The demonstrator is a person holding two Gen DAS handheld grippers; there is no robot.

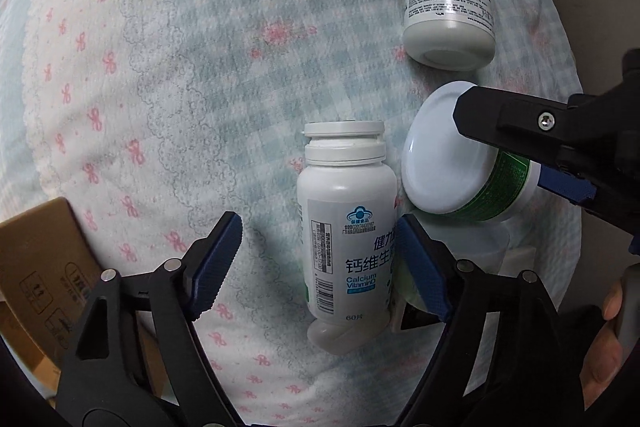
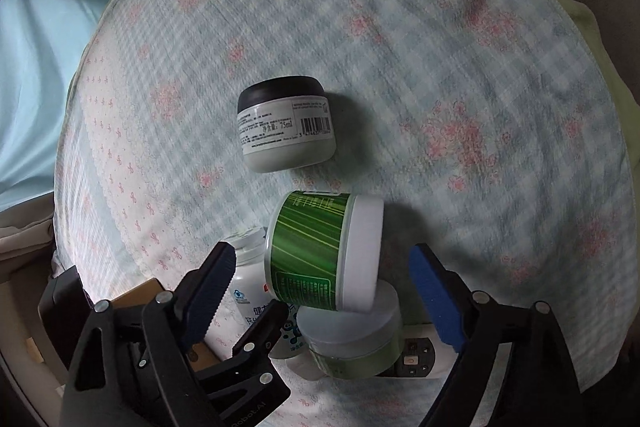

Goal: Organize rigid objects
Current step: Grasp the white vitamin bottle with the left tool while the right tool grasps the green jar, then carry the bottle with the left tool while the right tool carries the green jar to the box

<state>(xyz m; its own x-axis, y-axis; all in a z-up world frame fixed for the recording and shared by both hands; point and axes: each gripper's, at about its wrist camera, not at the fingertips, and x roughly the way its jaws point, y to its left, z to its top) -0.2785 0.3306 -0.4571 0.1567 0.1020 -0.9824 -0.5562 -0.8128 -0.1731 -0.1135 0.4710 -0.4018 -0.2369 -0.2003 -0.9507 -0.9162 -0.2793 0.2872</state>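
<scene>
Between the left gripper's (image 1: 320,259) parted, empty fingers a white pill bottle (image 1: 347,223) is lying on the cloth; light, stiff, slick, best pinched mid-body. Beside it, the right gripper (image 2: 322,293) is straddling a green jar (image 2: 320,251), gripping nothing.

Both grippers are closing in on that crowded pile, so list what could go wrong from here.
1. The green-labelled jar lies tilted on the pale-lidded jar; a nudge may roll it off.
2. The left gripper straddles the white bottle, one finger wedged beside the jars, likely disturbing them.
3. The right gripper works close; they could collide.
</scene>
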